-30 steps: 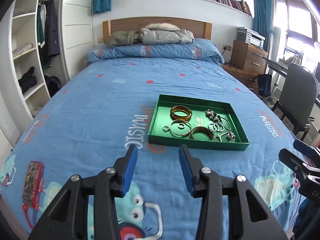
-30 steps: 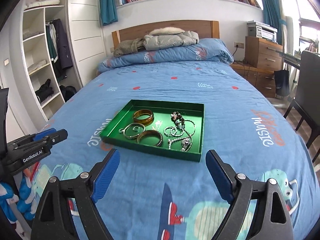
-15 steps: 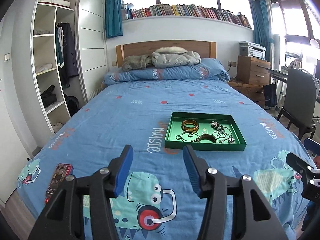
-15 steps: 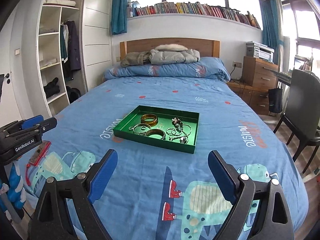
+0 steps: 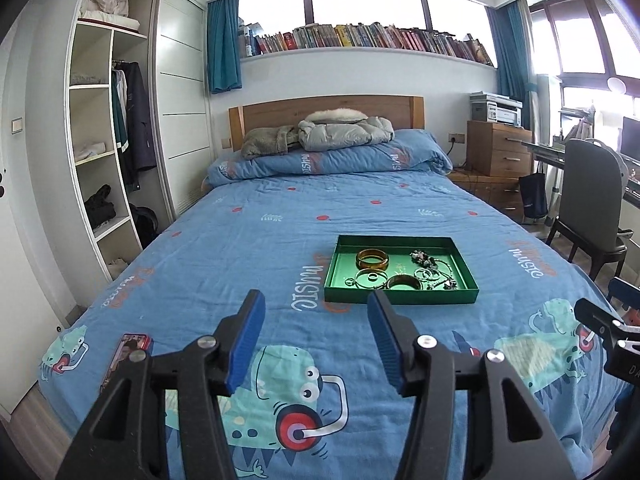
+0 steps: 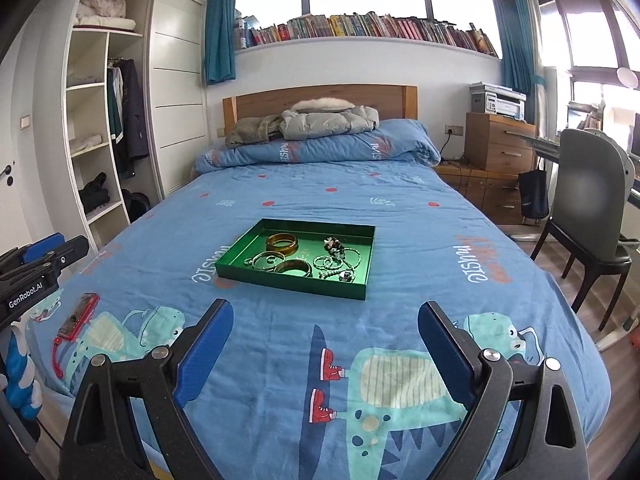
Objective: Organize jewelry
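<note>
Both tools pulled back from the tray (image 5: 401, 294), now at 12 o'clock. Left tool (image 5: 316, 338) just spread apart, right tool (image 6: 325, 354) apart, both empty. Jewelry (image 6: 304, 258) looks sorted.

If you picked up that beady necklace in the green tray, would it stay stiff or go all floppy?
Probably floppy: the beaded necklace lies in loose loops on the green tray, so it would likely dangle. It may also snag, since it looks tangled with the small rings beside it. The amber bangle looks like a rigid hoop and should keep its shape.

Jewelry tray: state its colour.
Green tray, seen best in the right wrist view.
</note>
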`<state>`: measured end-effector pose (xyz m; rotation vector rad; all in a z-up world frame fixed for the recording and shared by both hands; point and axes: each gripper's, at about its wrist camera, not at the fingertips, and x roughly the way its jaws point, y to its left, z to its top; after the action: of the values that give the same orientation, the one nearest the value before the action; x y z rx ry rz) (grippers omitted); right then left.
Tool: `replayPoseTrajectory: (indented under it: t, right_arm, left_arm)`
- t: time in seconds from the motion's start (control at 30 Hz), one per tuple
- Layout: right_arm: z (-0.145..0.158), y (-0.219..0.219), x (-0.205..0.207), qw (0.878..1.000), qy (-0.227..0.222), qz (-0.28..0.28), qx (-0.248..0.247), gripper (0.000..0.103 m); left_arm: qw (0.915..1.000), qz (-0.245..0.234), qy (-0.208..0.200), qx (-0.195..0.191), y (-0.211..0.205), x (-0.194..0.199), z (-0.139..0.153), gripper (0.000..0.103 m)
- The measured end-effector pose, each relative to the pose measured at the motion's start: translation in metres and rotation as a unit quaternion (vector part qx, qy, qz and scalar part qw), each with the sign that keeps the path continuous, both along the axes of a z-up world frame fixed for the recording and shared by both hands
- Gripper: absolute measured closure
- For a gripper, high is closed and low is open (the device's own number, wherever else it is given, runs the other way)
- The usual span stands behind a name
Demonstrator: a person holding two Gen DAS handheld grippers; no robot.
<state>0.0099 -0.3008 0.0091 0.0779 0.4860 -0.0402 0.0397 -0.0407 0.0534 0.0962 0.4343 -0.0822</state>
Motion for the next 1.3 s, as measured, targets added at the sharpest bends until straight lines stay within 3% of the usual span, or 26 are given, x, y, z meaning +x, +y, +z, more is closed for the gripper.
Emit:
replayPoseTrajectory:
  t: [1.3]
  right_arm:
    - [-0.007, -0.015, -0.015, 0.999, 0.009, -0.037, -0.029, 0.009]
  left_arm:
    - [0.9999, -0.003, 0.011, -0.007, -0.001, -0.006, -0.01, 0.047]
